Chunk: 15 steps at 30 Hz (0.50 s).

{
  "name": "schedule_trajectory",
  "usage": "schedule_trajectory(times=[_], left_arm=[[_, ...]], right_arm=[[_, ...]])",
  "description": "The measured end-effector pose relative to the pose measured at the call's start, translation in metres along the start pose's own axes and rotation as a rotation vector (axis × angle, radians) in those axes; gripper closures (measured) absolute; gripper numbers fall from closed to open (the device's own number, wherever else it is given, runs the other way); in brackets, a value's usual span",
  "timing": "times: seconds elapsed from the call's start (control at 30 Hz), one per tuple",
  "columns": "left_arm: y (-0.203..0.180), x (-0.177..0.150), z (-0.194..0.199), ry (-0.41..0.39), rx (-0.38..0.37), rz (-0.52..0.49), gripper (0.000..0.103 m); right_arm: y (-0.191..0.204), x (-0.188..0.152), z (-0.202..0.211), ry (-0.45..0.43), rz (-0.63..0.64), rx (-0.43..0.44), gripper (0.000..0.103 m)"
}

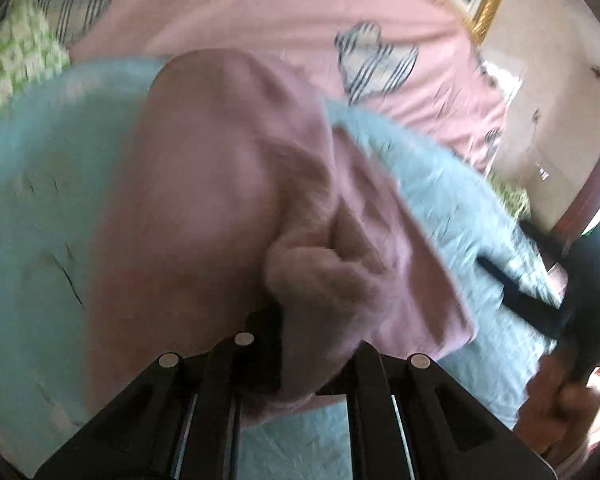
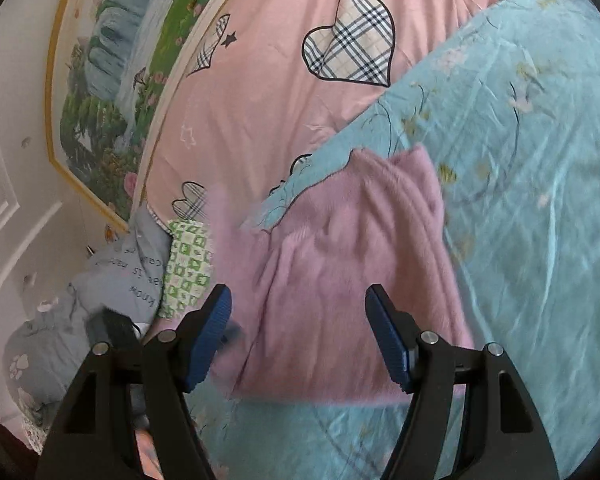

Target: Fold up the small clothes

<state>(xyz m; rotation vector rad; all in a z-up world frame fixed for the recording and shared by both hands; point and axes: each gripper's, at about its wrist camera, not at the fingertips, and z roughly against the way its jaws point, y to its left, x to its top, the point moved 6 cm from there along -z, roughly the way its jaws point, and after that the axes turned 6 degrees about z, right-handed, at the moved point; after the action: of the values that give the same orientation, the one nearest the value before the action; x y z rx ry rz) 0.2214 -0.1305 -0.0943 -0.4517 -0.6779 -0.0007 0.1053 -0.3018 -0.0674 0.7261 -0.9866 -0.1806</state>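
Note:
A fuzzy mauve-pink garment (image 1: 220, 200) lies on a light blue floral sheet (image 1: 40, 200). My left gripper (image 1: 311, 328) is shut on a bunched fold of it, and the fabric hides the fingertips. In the right wrist view the same pink garment (image 2: 359, 264) is spread on the blue sheet (image 2: 519, 160) just ahead of my right gripper (image 2: 300, 320). That gripper is open, its blue pads (image 2: 214, 332) wide apart and holding nothing. The right gripper (image 1: 579, 280) also shows as a dark shape at the right edge of the left wrist view, with a hand (image 1: 555, 404) below it.
A pink duvet with plaid hearts (image 2: 300, 60) lies beyond the sheet. A green-checked cloth (image 2: 188, 268) and a grey pillow with lettering (image 2: 120, 272) sit at the left. A gold-framed landscape picture (image 2: 112, 80) hangs on the white wall.

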Motion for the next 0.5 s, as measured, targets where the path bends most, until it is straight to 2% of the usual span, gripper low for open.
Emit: schedule_trajectory(times=[0.1, 0.2, 0.3, 0.47, 0.5], left_arm=[[0.005, -0.003, 0.001, -0.007, -0.015, 0.019, 0.096], [0.006, 0.000, 0.007, -0.010, -0.026, 0.026, 0.096], [0.008, 0.000, 0.010, -0.009, -0.033, 0.032, 0.096], [0.007, -0.004, 0.013, -0.009, -0.035, 0.026, 0.096], [0.008, -0.004, 0.014, -0.010, -0.034, 0.021, 0.096]], right_arm=[[0.001, 0.010, -0.020, 0.060, 0.027, -0.014, 0.033], [0.005, 0.016, -0.051, 0.131, 0.041, 0.012, 0.033], [0.013, 0.019, -0.089, 0.216, 0.039, 0.051, 0.033], [0.023, 0.018, -0.157, 0.348, 0.061, 0.055, 0.033], [0.023, 0.017, -0.165, 0.365, 0.066, 0.050, 0.042]])
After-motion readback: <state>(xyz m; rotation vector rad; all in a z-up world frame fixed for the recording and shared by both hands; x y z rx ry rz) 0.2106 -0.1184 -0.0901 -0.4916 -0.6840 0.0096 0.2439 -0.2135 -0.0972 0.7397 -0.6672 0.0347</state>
